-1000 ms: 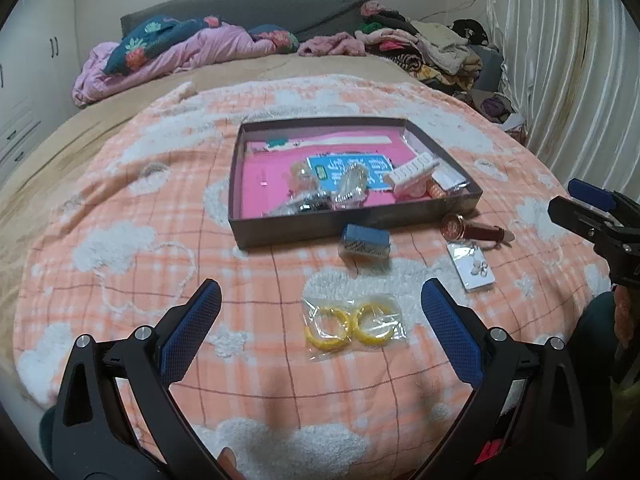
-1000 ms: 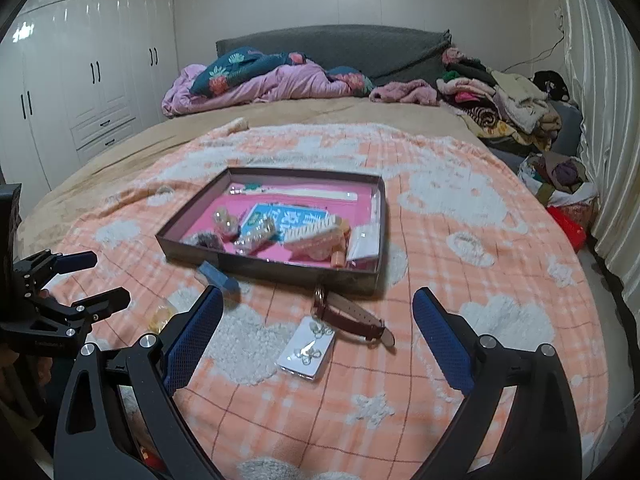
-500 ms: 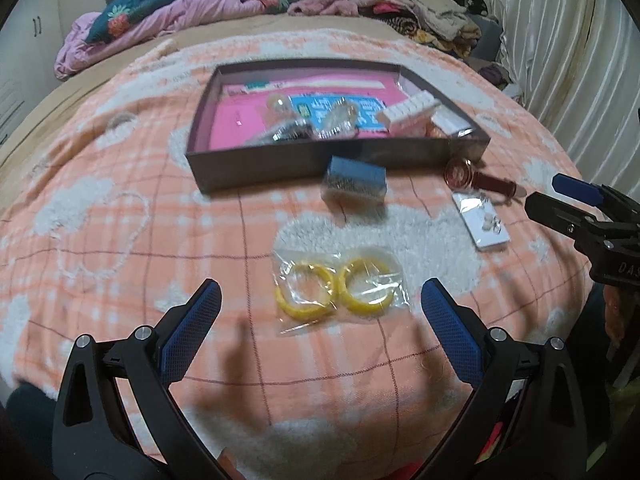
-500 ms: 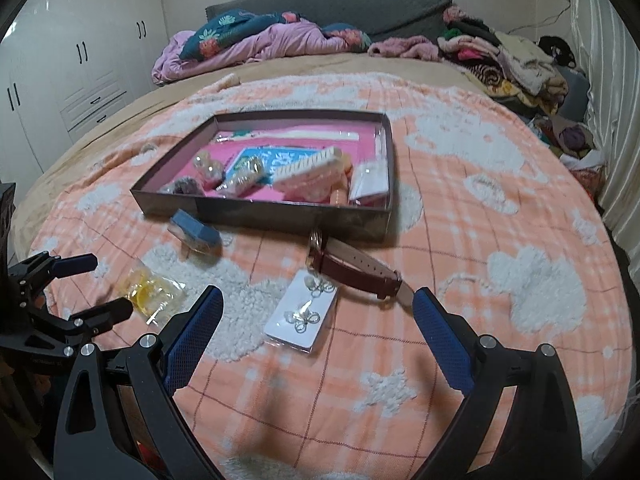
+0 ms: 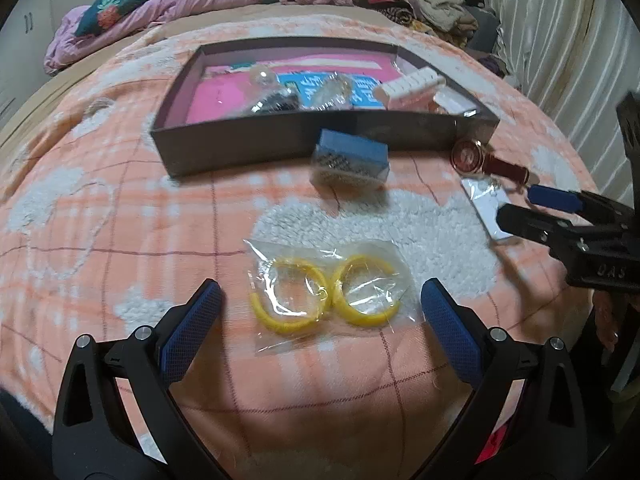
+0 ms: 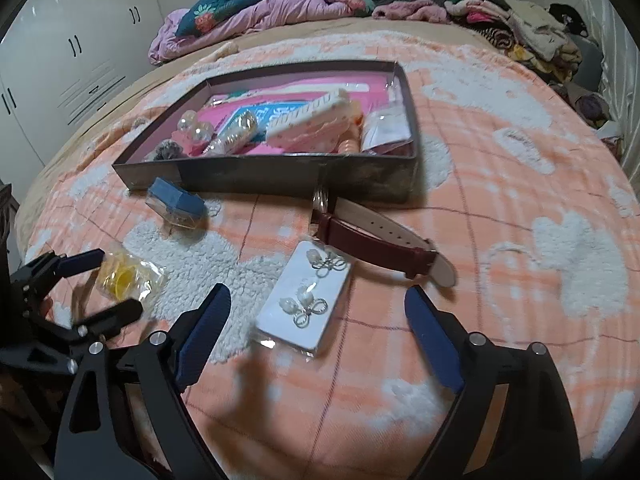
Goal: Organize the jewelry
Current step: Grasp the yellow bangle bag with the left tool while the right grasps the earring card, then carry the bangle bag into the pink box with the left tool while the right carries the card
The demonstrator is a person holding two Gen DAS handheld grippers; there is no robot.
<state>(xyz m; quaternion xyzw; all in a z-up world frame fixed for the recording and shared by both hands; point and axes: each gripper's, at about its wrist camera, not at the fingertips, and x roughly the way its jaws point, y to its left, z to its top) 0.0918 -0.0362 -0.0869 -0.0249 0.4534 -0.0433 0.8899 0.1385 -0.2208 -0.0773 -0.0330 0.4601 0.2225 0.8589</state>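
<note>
From my left wrist camera, my left gripper [image 5: 322, 316] stands wide apart above the clear bag of two yellow bangles [image 5: 325, 295], its pads clear of the bag. Beyond lie a small blue box [image 5: 352, 159] and the open tray [image 5: 280, 136] of jewelry on the orange blanket [image 5: 120, 220]. At the right edge my right gripper [image 5: 538, 206] reaches in; the letters "DAS" show on its black body. The watch [image 5: 486, 162] shows its red dial here.

From my right wrist camera, the right gripper's jaws are closing around the white earring card [image 6: 306, 302], not yet pressing it. Here the watch shows its brown strap, and white wardrobe doors [image 6: 60, 64] stand at left. I can read no writing on the blue card in the tray.
</note>
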